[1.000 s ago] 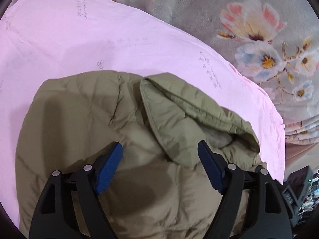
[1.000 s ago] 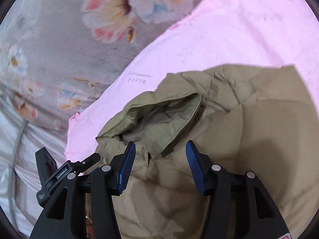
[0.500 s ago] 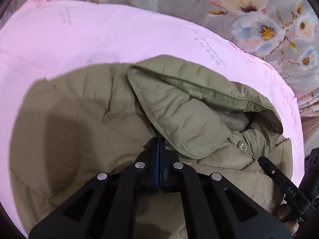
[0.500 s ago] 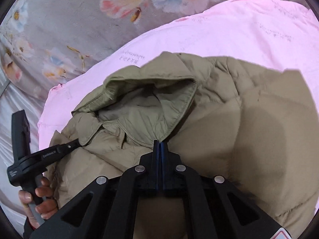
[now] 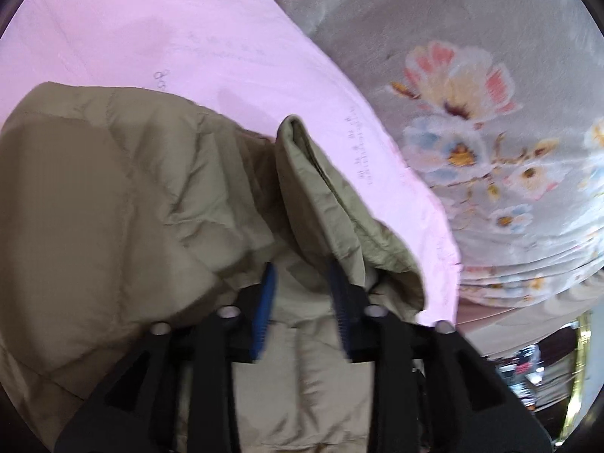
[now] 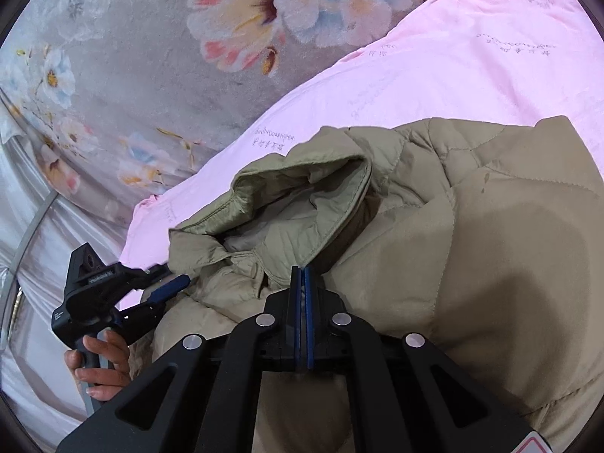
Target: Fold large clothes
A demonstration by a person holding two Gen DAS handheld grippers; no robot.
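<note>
An olive quilted jacket [image 5: 124,207] lies on a pink sheet [image 5: 158,37]; its collar [image 5: 324,196] stands up. My left gripper [image 5: 302,287] has its blue pads partly apart, with jacket fabric at the collar base between them. In the right wrist view the jacket [image 6: 490,249] fills the lower right, its collar [image 6: 302,211] open to the left. My right gripper [image 6: 302,275] is shut on the jacket just below the collar edge. The left gripper [image 6: 166,290] shows at the left, held by a hand.
A grey floral blanket [image 5: 472,113] lies under the pink sheet and also shows in the right wrist view [image 6: 151,56]. White satin fabric [image 6: 34,264] hangs at the left edge. Room clutter and a gold rim [image 5: 577,358] show at the lower right.
My left gripper, shut half a second ago, has opened partway and lifted the collar area to the right. My right gripper closed a second ago and stays shut on the jacket.
</note>
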